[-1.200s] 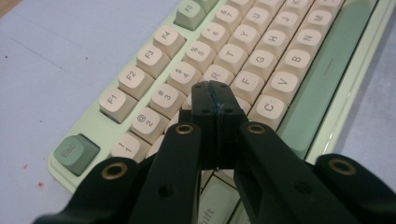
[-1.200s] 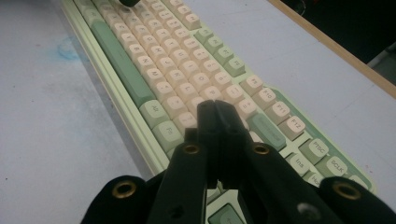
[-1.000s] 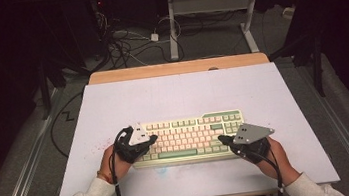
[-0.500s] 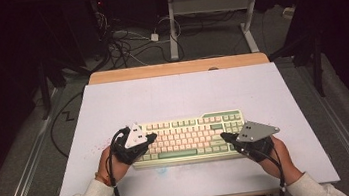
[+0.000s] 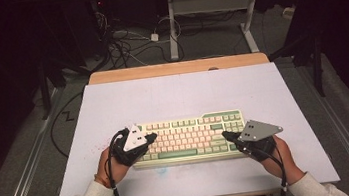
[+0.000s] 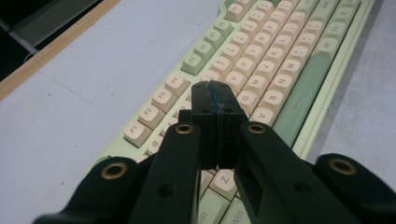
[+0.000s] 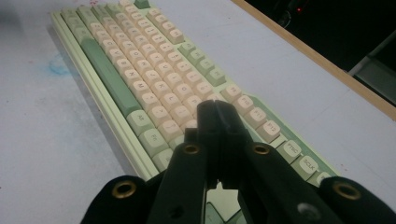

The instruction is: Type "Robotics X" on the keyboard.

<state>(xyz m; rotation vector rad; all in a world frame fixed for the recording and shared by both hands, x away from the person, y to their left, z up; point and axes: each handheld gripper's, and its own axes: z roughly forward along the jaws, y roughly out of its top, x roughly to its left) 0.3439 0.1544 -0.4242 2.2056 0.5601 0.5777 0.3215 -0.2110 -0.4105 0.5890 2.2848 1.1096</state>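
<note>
Little has shifted: left claw and right claw, both clenched empty, remain over opposite ends of the keyboard, which lies near the bench front; cables litter the floor beyond.

Keys under the left gripper at the keyboard left end hidden in the high view; likewise those under the right gripper at its right end. Contact between closed tips and keycaps impossible to judge. Key legends too small from above. Near keyboard rows cut off by the bottom edge in both gripper views.
</note>
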